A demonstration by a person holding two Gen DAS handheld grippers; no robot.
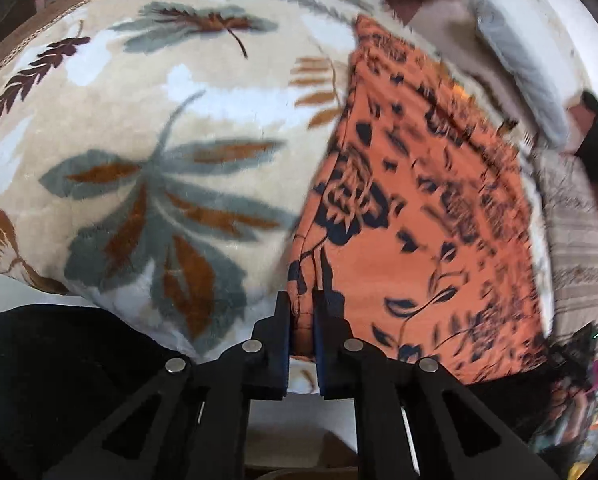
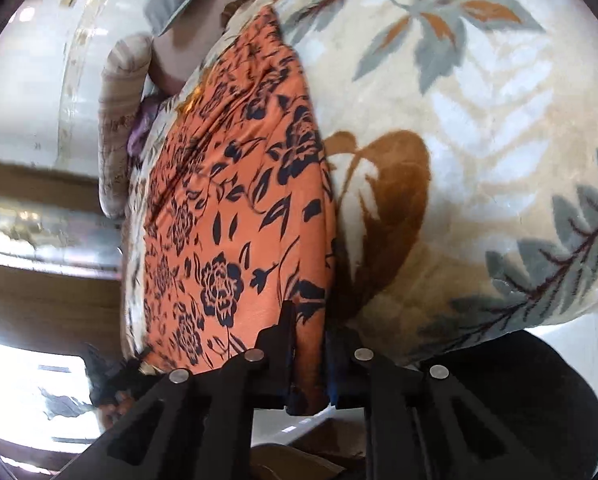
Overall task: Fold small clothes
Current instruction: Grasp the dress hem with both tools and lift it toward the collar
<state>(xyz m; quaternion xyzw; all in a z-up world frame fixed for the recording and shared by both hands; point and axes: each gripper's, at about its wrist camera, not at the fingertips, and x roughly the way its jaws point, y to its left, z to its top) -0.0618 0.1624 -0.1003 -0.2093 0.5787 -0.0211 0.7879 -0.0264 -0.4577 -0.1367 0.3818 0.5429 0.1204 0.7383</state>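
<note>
The orange floral garment [image 1: 427, 200] lies spread flat on a plush cream blanket [image 1: 147, 128] printed with grey and brown leaves. The blanket covers a raised surface, probably a bed. The garment reaches the blanket's near edge, where both grippers work.

Left gripper [image 1: 302, 300]: the jaws are narrowed onto the garment's near left corner. A fold of orange fabric stands pinched between the blue-lined fingers [image 1: 326, 320]. The rest of the garment extends away toward the far edge.

Right gripper [image 2: 307, 320]: the jaws are narrowed onto the garment's near right corner. A strip of orange fabric passes between the black fingers [image 2: 285, 332] and hangs just below them.

Surroundings:
- A grey pillow [image 1: 515, 68] lies at the blanket's far edge, just beyond the garment's far end.
- A striped beige bolster or cushion [image 2: 123, 128] lies along the garment's outer long side, near but not clearly touching it.
- A small purple cloth [image 2: 143, 136] sits between that cushion and the garment.
- A dark rounded item [image 1: 51, 360] rests below the blanket's near edge, beside the grippers; what it is cannot be told.

Nothing lies on top of the garment. The blanket beside its inner long edge carries nothing.
</note>
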